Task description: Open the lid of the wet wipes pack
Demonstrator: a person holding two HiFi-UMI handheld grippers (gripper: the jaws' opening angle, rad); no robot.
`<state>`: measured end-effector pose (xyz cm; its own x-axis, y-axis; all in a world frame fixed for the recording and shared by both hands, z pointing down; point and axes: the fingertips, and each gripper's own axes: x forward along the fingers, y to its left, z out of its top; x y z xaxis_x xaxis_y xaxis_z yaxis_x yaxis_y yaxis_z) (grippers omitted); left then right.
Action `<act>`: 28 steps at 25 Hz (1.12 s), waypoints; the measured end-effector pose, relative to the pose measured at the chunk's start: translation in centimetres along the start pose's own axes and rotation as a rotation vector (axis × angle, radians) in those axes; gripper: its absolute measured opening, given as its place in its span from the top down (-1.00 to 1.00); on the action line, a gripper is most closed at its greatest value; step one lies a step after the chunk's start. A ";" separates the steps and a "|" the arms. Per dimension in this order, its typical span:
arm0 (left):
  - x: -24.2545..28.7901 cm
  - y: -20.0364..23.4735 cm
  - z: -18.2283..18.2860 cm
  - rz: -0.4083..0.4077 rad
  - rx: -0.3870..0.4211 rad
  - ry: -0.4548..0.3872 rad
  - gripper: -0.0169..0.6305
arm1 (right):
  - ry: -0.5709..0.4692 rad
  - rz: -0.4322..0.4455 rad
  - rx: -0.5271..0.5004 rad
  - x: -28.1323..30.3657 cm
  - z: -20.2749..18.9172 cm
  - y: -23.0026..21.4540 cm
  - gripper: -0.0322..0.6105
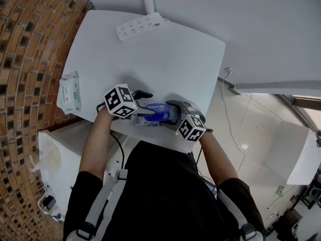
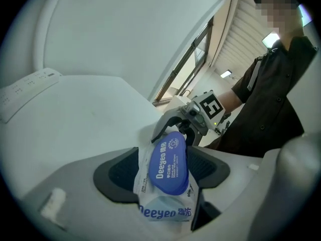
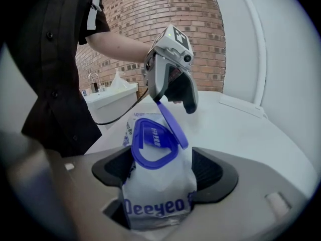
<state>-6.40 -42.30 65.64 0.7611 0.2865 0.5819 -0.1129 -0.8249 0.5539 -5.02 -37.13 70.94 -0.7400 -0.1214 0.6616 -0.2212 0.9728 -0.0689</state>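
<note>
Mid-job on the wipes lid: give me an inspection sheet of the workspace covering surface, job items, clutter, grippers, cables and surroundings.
Surface: white table, no spills seen.
Job's things: wet wipes pack at the table's near edge; its blue lid is raised off the opening ring.
Clutter: second wipes pack at the table's left edge; power strip at the far edge.
Grippers: right gripper clamped on the pack body; left gripper pinching the raised lid.
Cables: black cable hanging below the left gripper; thin white cable on the floor to the right.
Surroundings: brick wall on the left; white cabinet beside the table.
</note>
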 end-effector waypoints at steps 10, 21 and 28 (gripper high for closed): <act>-2.3 3.1 1.8 0.129 0.030 -0.065 -0.01 | -0.001 -0.005 0.081 -1.2 -0.3 -0.5 -0.28; -2.7 6.8 2.2 0.302 0.018 -0.111 -0.01 | 0.008 0.024 0.168 -2.3 -0.5 -1.0 -0.23; -3.0 8.4 1.8 0.389 -0.003 -0.139 -0.01 | 0.035 0.053 0.202 -2.3 -0.6 -1.0 -0.23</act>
<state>-8.50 -50.93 67.46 0.7404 -0.1155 0.6622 -0.4111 -0.8572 0.3101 -2.72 -37.68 69.97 -0.7325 -0.0607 0.6781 -0.3081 0.9178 -0.2506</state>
